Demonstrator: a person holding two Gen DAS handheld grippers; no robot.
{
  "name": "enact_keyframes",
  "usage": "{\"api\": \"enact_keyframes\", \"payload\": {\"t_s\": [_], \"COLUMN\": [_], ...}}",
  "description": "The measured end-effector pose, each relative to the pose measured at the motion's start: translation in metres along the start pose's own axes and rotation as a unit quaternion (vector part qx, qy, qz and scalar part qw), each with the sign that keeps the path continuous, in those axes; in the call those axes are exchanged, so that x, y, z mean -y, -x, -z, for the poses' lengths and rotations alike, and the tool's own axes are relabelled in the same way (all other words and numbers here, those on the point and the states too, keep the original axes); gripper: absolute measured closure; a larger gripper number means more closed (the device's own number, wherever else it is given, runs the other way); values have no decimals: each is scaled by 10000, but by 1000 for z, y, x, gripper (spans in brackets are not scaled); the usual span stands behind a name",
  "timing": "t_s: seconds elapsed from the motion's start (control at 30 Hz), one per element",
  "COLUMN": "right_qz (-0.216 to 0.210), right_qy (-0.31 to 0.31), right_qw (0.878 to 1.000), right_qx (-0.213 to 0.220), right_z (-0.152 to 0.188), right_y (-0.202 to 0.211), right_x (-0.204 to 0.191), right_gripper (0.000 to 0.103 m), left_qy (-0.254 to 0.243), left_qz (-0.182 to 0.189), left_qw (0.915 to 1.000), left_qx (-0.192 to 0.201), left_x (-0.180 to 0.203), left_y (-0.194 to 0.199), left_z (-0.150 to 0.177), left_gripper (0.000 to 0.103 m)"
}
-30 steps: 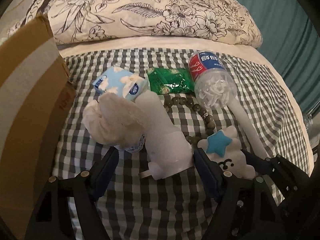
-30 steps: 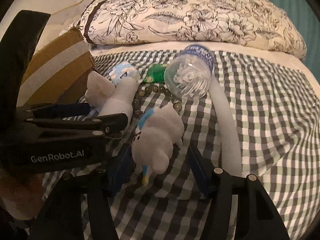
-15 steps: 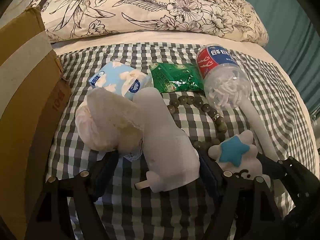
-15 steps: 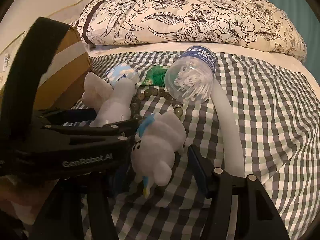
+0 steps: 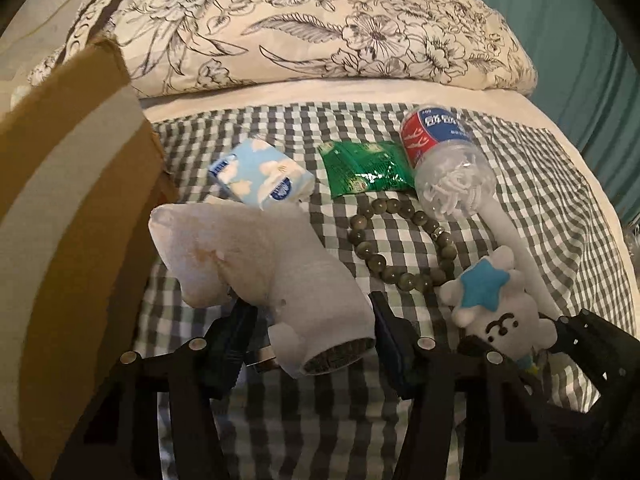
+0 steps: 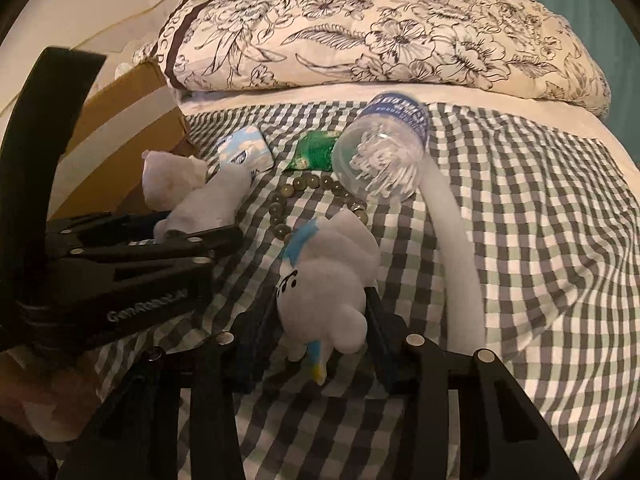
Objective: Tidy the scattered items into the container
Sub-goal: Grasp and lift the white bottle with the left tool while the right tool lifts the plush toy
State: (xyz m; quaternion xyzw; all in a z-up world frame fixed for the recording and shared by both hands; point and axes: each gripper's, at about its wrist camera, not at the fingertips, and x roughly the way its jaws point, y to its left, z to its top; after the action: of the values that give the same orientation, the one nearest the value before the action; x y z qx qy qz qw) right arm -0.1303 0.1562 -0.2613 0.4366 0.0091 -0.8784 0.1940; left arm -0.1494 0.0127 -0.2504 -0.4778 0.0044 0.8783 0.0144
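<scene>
Left wrist view: looking forward and steeply down along the left gripper (image 5: 306,332), close over the checked blanket (image 5: 540,184), facing the floral pillow (image 5: 320,28); cardboard box (image 5: 68,184) filling the side left of the blanket. Right wrist view: same downward tilt, close over the same blanket (image 6: 540,220), set further right, facing the same pillow (image 6: 380,28), with the left gripper (image 6: 160,240) entering from the left. Shared by both: pillow, box, clear bottle (image 5: 448,168), bead bracelet (image 5: 404,240), both plush toys.
</scene>
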Motion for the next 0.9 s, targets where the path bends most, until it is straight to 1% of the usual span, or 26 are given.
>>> {"api": "enact_keyframes", "payload": {"t_s": [0.3,0.33,0.37,0.5,0.9], "right_qz": [124,125,117,183,282], "right_qy": [-74,-90,-107,-78,49], "right_qw": [9992,9991,9989,9976,9945], "right_qx": [360,403,449,661,1011], "right_z": [-6,-6,-6,-8,-9], "right_y": [35,39,43,63,104], "right_x": [0,0,0,-1,-20], "right_gripper": [61,61,61,61,61], "left_qy": [-5,-9,-4,63,81], "left_qz": [40,56,73,211,335], "left_qw": [9995,9994,9992,9985,9959], "left_qx": [312,351,382,509,838], "left_x": [-1,0,0,-2,-8], "left_y": [39,44,49,68,109], "left_z": [0,0,-1,1,6], "left_gripper": [46,48,54,54,54]}}
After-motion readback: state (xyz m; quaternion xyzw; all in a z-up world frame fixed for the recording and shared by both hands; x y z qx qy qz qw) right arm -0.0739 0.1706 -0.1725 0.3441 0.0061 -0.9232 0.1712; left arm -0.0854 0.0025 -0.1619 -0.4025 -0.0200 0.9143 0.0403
